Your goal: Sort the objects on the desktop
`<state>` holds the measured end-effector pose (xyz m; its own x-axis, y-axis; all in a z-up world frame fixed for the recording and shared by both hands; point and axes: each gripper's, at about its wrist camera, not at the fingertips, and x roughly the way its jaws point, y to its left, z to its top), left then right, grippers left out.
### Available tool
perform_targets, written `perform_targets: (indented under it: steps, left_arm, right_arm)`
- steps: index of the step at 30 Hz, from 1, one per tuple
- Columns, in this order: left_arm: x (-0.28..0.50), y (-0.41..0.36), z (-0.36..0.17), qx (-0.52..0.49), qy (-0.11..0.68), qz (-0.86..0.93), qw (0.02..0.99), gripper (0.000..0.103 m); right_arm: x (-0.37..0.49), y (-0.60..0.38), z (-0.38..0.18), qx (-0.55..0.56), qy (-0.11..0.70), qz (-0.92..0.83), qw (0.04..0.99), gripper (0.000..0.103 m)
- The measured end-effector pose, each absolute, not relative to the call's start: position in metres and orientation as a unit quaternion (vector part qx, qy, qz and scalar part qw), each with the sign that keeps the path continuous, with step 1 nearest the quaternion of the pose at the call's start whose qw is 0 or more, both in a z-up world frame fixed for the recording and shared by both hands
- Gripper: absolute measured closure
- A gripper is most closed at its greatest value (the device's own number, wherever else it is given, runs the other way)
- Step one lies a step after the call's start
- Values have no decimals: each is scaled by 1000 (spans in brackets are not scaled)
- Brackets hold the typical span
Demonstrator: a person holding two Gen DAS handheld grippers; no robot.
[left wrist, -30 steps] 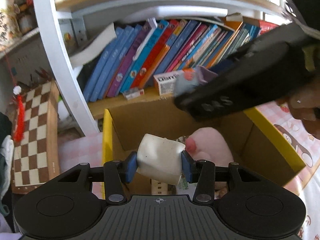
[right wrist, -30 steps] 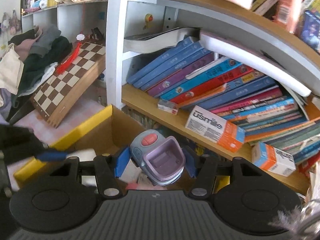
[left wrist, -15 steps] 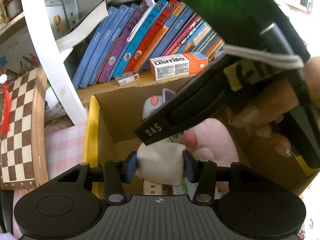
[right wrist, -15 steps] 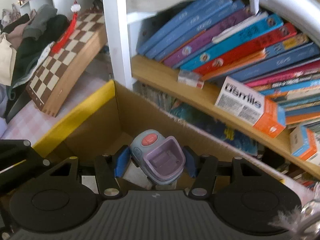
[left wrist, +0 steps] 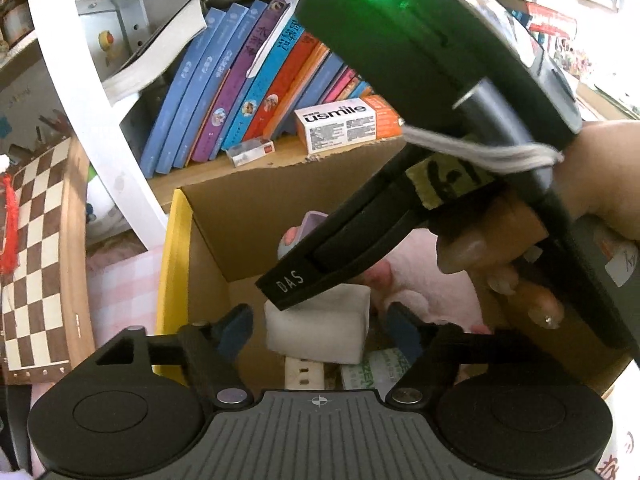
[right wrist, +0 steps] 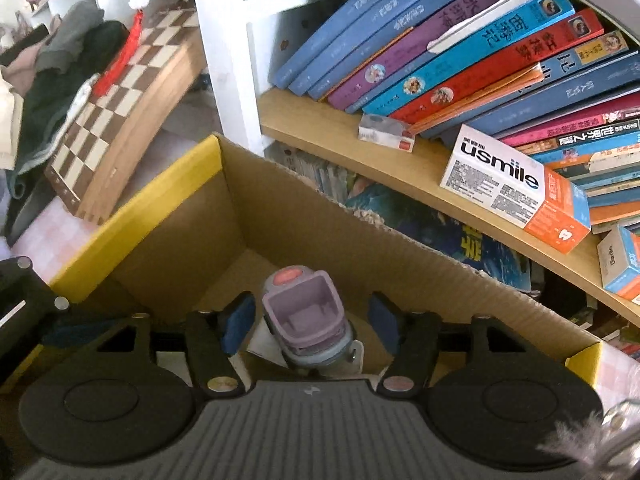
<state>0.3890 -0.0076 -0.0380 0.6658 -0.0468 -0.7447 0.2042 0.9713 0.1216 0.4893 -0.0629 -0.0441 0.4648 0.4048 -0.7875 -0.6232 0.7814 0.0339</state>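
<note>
Hovering over the open brown cardboard box with yellow rim [right wrist: 160, 208], below the wooden bookshelf of slanted books [right wrist: 400, 160]. Left tool [left wrist: 320, 330] gaping wide around the white squashy block [left wrist: 316, 332], pads not touching it, block lying inside the box. Right tool [right wrist: 312, 324] spread wide too, flanking the small lilac-and-grey gadget with pink button [right wrist: 304, 316], sitting in the box.

Black gripper [left wrist: 318, 330], blue pads [left wrist: 236, 328], silver screws, "DAS" marking.
</note>
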Motion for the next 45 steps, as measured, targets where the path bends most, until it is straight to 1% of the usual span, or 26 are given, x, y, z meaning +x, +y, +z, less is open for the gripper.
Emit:
perform_targets:
  steps: [2,4,6,13,24,33,38,39,40,45]
  left_arm:
    - [386,-8,-37,105,399,-63,909,19]
    - [382,-9,-34,113,391,-54,912,12]
    - [378,-11,-30,122,381,-48,915,9]
    - [364,-9,-11,122,361,-46,923,8]
    - [320,-7,20,123,315,-50,940,8]
    - [277,-1,39,126,287,-58,948,8]
    - [252,5,48,124,273,-60,952,8]
    - [246,6,49,123,270,-61,953,6]
    - [241,8,51,121,267,-60,954,2]
    - [213,18,55,112,254,-56,959,0]
  right_arm:
    - [488,-65,-42,-126,417,304,848,36]
    - [487,-67,-40,-121,415,303,849,30]
    - [485,-69,-37,-115,413,302,851,26]
    - [464,-86,-16,-93,393,293,867,20]
    - [413,-116,23,-68,343,264,899,19]
    - [356,-135,48,-61,309,236,919,18]
    - [321,-144,57,-60,293,213,930,16]
    - [314,-146,58,-59,290,208,932,15]
    - [307,-148,59,-58,288,202,934,15]
    - [272,-156,57,-54,283,178,941,15]
